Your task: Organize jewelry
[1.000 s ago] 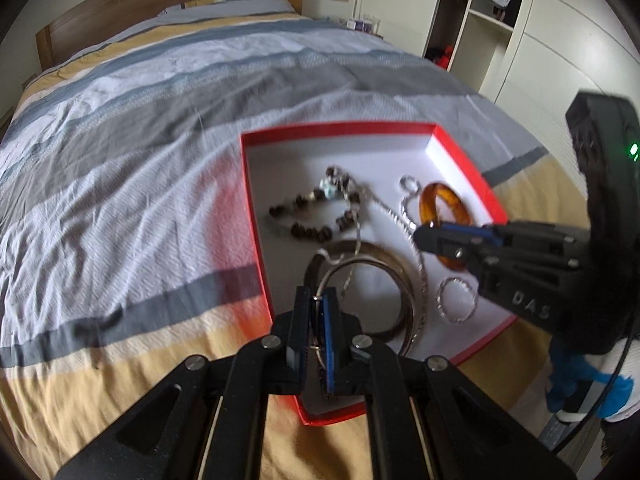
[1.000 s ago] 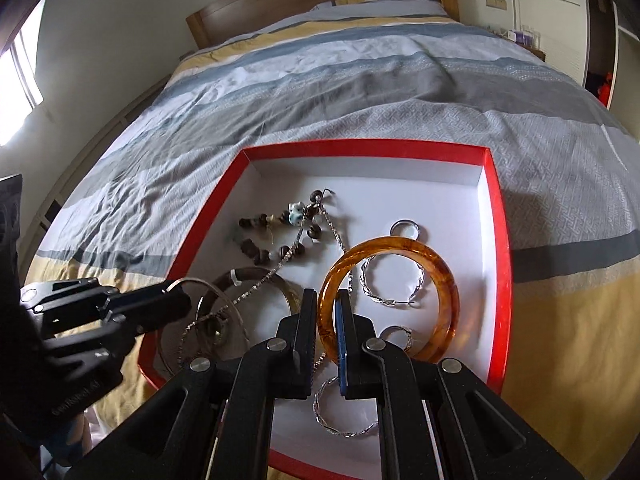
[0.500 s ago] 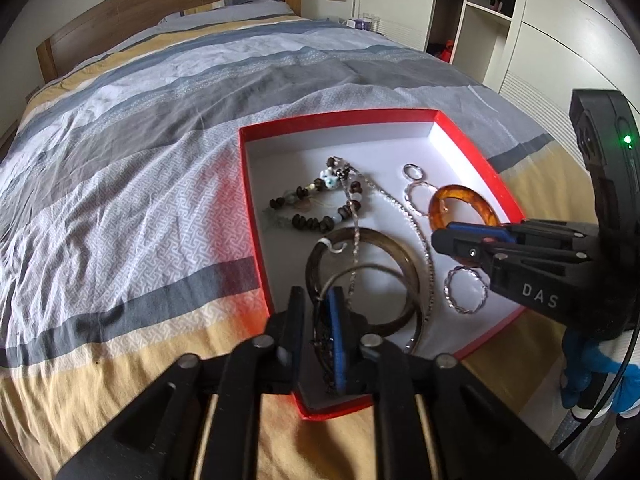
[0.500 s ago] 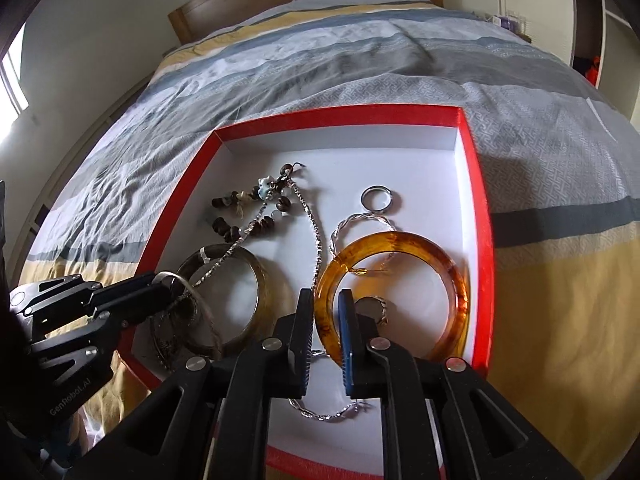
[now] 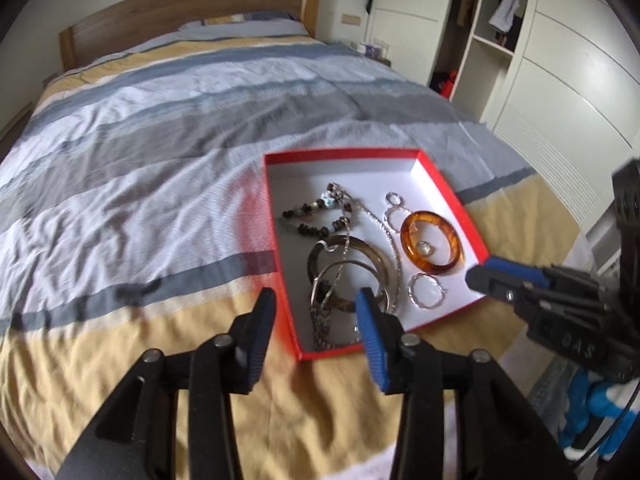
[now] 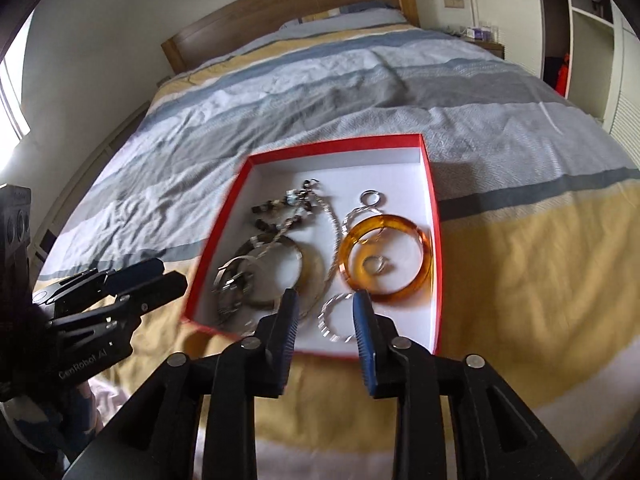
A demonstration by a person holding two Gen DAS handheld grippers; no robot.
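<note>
A red box [image 5: 440, 184] [image 6: 434, 216] with a white inside lies on the bed. In it lie an amber bangle [image 5: 431, 242] [image 6: 386, 256], a dark bangle [image 5: 348, 248], silver bangles [image 5: 344, 280] [image 6: 236, 276], a beaded bracelet [image 5: 310, 224] [image 6: 280, 212], a silver chain, and silver rings [image 5: 426, 290] [image 6: 338, 318]. My left gripper [image 5: 316, 308] is open and empty above the box's near left corner. My right gripper [image 6: 324, 314] is open and empty above the box's near edge; it also shows in the left wrist view [image 5: 504, 276].
The bed has a striped grey, white and yellow cover [image 5: 140, 160] and a wooden headboard [image 5: 180, 12]. White wardrobes [image 5: 560, 80] stand to the right of the bed. A bedside table [image 6: 484, 40] stands beside the headboard.
Both grippers have opened and pulled back from the box. The left let go of the silver bangles and the right let go of the amber bangle, which lie in the box.
</note>
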